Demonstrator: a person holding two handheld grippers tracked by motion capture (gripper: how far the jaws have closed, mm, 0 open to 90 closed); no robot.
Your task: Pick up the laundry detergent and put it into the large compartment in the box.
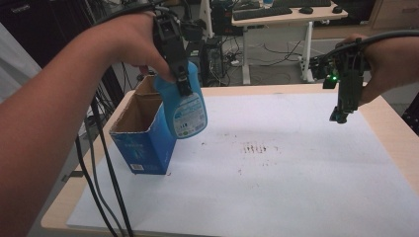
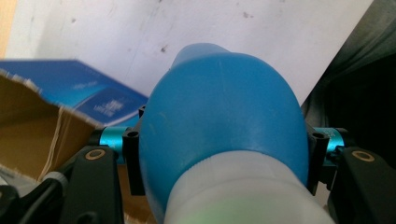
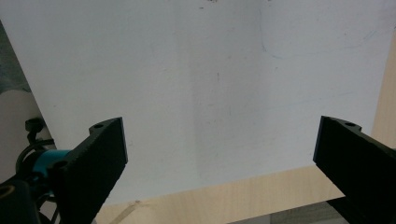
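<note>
My left gripper (image 1: 182,79) is shut on a blue plastic bottle (image 1: 185,108) and holds it in the air, bottom end down, just right of an open blue cardboard box (image 1: 141,138). In the left gripper view the bottle (image 2: 224,121) sits squeezed between both jaws, with the box (image 2: 51,112) below at the left. My right gripper (image 1: 341,116) hangs above the table's far right, pointing down. Its jaws stand wide apart with nothing between them in the right gripper view, over the white sheet (image 3: 210,84).
A large white sheet (image 1: 276,168) covers most of the wooden table (image 1: 395,133), with dark smudges (image 1: 254,148) near its middle. Black cables (image 1: 106,168) hang off the left edge. A desk with keyboards (image 1: 276,12) stands behind the table.
</note>
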